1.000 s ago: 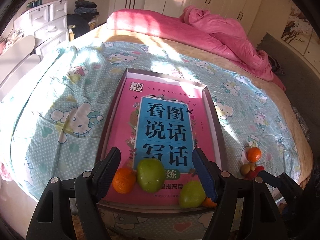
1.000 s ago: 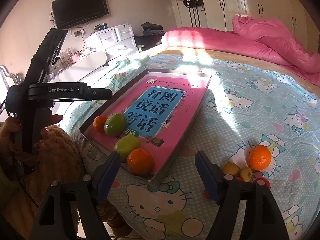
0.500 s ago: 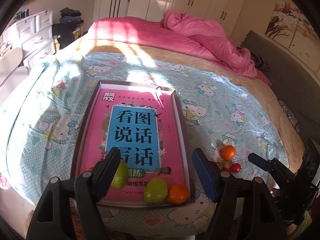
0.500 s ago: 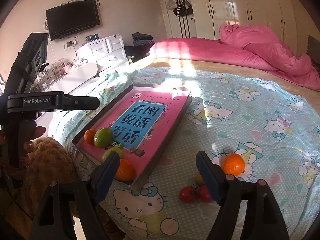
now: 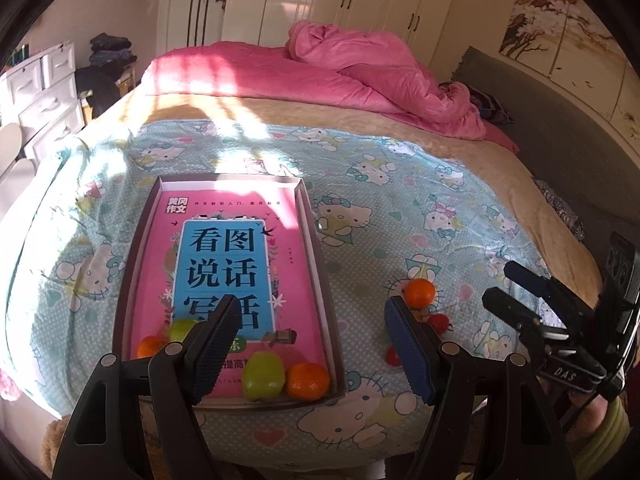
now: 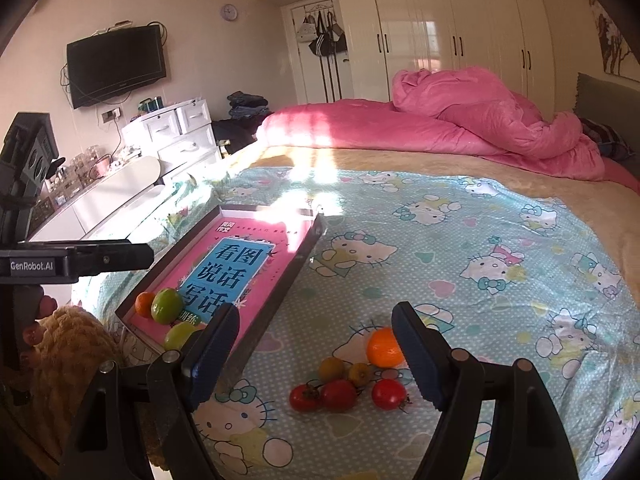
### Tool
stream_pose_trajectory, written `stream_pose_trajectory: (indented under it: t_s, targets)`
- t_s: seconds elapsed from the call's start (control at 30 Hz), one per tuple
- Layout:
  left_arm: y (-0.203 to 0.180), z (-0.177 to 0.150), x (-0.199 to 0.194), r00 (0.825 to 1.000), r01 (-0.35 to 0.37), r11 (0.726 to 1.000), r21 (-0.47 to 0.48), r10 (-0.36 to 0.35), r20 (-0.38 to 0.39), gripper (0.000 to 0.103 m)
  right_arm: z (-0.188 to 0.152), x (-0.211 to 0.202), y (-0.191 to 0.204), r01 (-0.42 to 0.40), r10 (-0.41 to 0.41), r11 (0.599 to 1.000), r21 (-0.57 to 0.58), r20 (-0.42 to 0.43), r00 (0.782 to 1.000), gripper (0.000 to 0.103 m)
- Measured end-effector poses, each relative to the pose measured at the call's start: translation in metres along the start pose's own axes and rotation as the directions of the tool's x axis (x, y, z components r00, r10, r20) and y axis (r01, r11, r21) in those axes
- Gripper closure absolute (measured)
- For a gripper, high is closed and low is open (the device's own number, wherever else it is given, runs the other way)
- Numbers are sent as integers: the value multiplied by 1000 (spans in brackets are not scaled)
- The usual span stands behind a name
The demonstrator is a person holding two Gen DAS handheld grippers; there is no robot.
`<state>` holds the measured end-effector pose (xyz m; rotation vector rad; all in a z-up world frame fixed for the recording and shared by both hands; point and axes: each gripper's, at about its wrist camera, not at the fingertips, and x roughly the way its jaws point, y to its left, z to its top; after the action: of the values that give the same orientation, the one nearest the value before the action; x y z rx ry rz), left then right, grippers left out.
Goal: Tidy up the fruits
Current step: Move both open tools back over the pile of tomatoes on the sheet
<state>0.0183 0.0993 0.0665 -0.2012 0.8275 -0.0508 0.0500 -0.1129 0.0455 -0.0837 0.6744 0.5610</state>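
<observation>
Fruits in tray: two oranges, two green fruits, along its near edge on a pink book.
Fruits on bedsheet: one orange, three red tomatoes, two small brownish fruits, near the bed's front edge, right of tray.
Left gripper: released, empty.
Right gripper: released, empty, above the loose cluster.
</observation>
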Motion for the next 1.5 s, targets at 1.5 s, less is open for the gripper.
stream_pose_trajectory:
  t_s: [1.5]
  targets:
    - [-79,-49,77,966,176,960,216,-127,-224,27,-18,3,-64,138,-120,979,152,-122,985,25]
